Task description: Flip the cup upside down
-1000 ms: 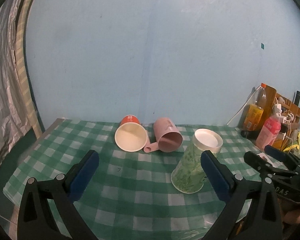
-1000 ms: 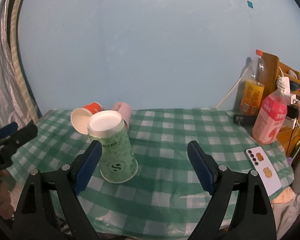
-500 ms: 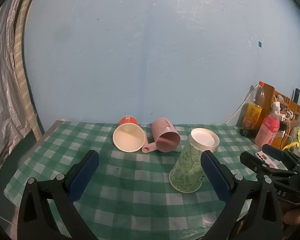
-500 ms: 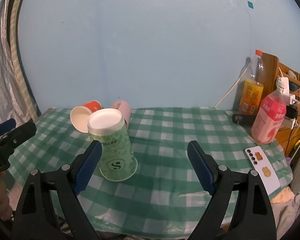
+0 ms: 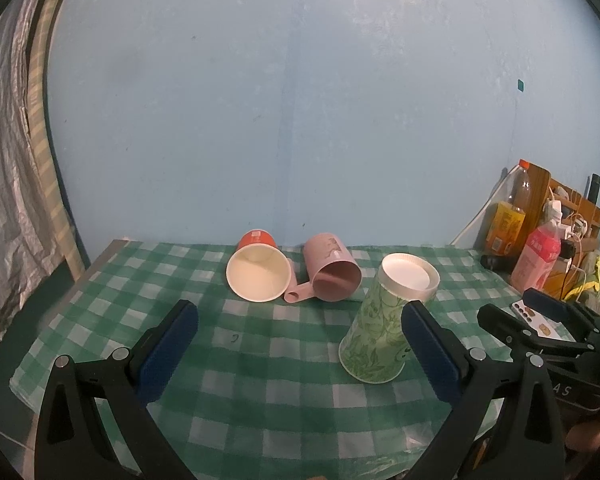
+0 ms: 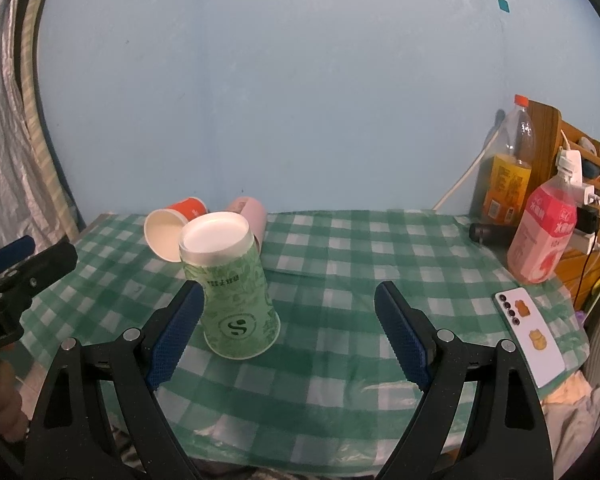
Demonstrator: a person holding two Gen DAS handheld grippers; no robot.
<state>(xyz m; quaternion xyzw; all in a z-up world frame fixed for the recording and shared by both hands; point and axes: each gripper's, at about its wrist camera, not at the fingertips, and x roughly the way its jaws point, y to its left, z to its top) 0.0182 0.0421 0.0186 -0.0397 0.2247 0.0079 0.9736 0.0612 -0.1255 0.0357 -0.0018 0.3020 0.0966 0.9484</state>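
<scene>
A green patterned paper cup [image 5: 380, 328] [image 6: 232, 292] stands upside down on the green checked tablecloth [image 5: 260, 360], white base up. An orange paper cup [image 5: 258, 272] [image 6: 172, 224] lies on its side, mouth toward me. A pink mug [image 5: 330, 274] [image 6: 250, 216] lies on its side beside it, partly hidden behind the green cup in the right wrist view. My left gripper [image 5: 300, 348] is open and empty, held back from the cups. My right gripper [image 6: 288, 336] is open and empty, its left finger close to the green cup.
At the right stand an orange drink bottle [image 6: 508, 172], a pink bottle [image 6: 548, 236], a wooden rack with cables [image 5: 572, 216] and a white phone [image 6: 530, 336] near the table edge. A grey curtain [image 5: 4, 200] hangs at the left. The blue wall is behind.
Both grippers have drawn back and risen slightly from the table; the cups look a little smaller and farther. The cups have not moved.
</scene>
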